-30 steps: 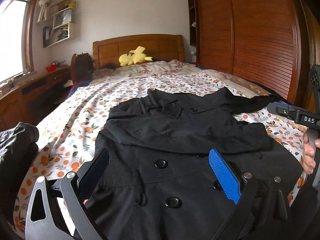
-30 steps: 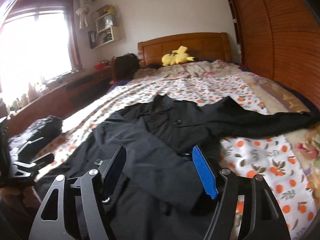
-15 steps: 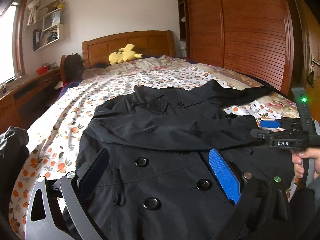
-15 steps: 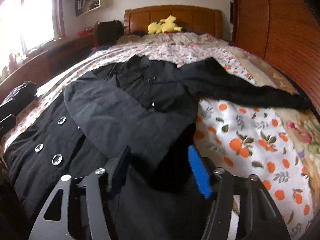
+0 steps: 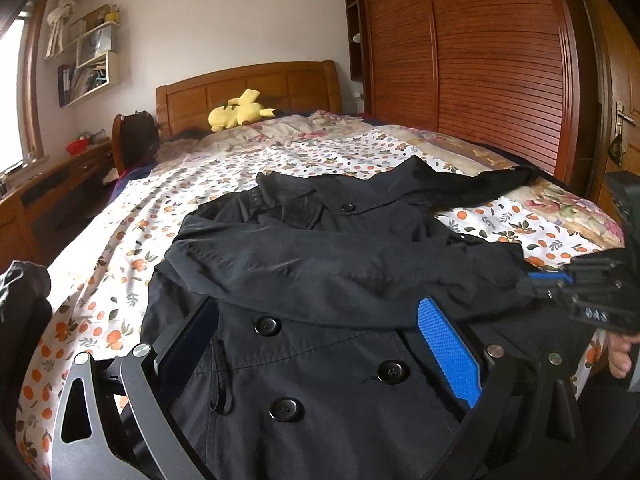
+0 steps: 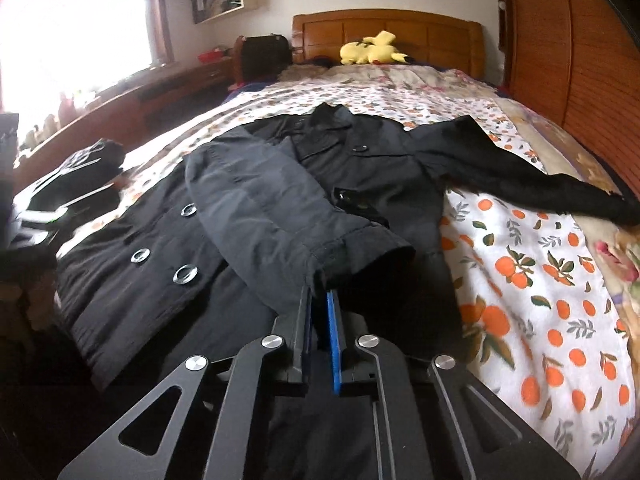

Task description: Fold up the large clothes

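right tongs [image 6: 320,300] just closed, apparently pinching sleeve cuff [image 6: 356,254]; left tongs [image 5: 320,344] wide apart

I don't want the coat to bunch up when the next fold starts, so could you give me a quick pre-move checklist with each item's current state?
1. Right tongs closed on the folded sleeve's cuff: ok; jaws just closed, cloth between them.
2. Left tongs free: ok, open over the coat front.
3. Folded sleeve lies flat across the chest: ok.
4. Other sleeve folded in: not ok, spread out on the bedspread.
5. Grip depth on cuff: cannot tell.
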Tool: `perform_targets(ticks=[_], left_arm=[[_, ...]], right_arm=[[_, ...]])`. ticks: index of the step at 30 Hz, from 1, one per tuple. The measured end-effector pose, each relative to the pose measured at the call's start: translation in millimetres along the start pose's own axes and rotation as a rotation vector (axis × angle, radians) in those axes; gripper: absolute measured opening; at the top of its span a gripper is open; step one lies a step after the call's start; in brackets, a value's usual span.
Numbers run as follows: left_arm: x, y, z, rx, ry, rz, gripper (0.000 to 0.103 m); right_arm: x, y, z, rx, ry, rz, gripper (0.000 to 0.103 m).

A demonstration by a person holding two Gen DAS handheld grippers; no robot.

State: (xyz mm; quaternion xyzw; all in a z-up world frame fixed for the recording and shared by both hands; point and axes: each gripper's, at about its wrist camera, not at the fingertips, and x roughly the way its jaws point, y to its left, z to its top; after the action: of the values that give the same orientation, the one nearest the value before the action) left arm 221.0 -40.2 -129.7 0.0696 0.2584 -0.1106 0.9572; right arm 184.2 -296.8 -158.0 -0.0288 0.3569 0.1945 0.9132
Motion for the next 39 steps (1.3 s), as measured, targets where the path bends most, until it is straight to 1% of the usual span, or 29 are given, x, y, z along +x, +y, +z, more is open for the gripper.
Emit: perform_targets(ticks=[2,3,4,9,12,17,19,22,24,29,32,39], left_arm=[[-0.1,0.2,0.1,-0.003,0.000,-0.002,0.100],[-0.4,0.2,0.2,-0.004,-0.001,-0.003,0.100],[-1.0,0.4,1.5,-0.005,0.000,-0.002,0.100],[-9.2,0.1,3.7,-0.010,-0.016,-0.003,0.100],[-16.9,-1.8,7.1,-0.016,-0.026,-0.010,0.100],[-27.6,-5.2,14.1,-0.035,-0.021,-0.020,0.100],[-30.8,-5.6,16.6,-0.041,-0.016,-0.017,0.100],[-35.3,-6.5,19.0,-0.038,-0.010,0.003,0.100],[-36.8,-6.2,20.2,-0.037,-0.008,0.023,0.100],[-31.4,0.5,18.9,-0.058,0.002,0.053,0.100],[-21.4,6.0,17.8,-0.067,0.006,0.056,0.100],[20.7,16.2,13.6,-0.052,0.013,0.045,0.100]], right_arm=[[-2.8,3.0,-2.8,-0.005,-0.004,-0.013,0.014],[-4.6,2.9,-3.6,-0.004,-0.009,-0.016,0.026],[-6.3,2.6,-3.5,-0.004,-0.015,-0.019,0.031],[-10.7,2.7,5.9,-0.031,-0.053,-0.027,0.034],[-2.0,3.0,15.9,-0.062,-0.062,-0.018,0.040],[26.3,0.0,26.0,-0.106,-0.037,-0.004,0.040],[40.1,-4.4,25.5,-0.111,-0.006,-0.003,0.040],[59.1,-10.4,21.3,-0.105,0.048,0.008,0.041],[66.4,-11.8,18.1,-0.104,0.065,0.017,0.042],[66.6,-12.9,14.7,-0.096,0.061,0.038,0.042],[64.5,-12.5,13.7,-0.096,0.056,0.038,0.042],[48.3,-11.9,18.2,-0.081,0.026,0.018,0.043]])
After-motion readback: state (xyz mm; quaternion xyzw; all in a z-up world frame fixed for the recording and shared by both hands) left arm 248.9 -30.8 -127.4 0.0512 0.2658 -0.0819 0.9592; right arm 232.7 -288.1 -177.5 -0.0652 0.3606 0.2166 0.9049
